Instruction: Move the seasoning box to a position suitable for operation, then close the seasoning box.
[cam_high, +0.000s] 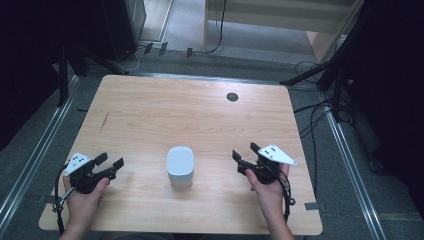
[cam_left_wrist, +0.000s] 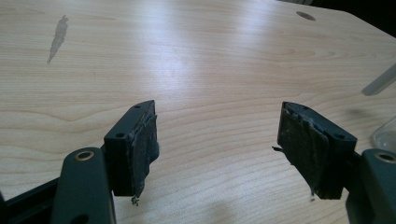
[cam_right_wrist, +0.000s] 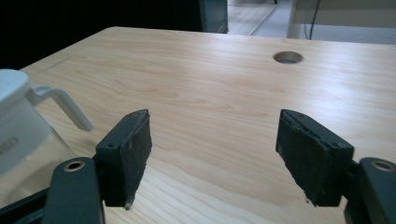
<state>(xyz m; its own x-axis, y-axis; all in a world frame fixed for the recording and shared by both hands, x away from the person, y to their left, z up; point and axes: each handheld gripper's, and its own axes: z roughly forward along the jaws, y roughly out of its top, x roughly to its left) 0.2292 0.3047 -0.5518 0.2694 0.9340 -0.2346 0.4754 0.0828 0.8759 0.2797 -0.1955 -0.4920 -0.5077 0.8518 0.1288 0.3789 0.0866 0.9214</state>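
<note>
bare forearms, no sleeves. both tongs were black: left tongs (cam_high: 111, 162), right tongs (cam_high: 244, 154). each carried a grey three-cornered plate with dark dots, black cable trailing, worn frayed pads (cam_left_wrist: 142, 151).
</note>
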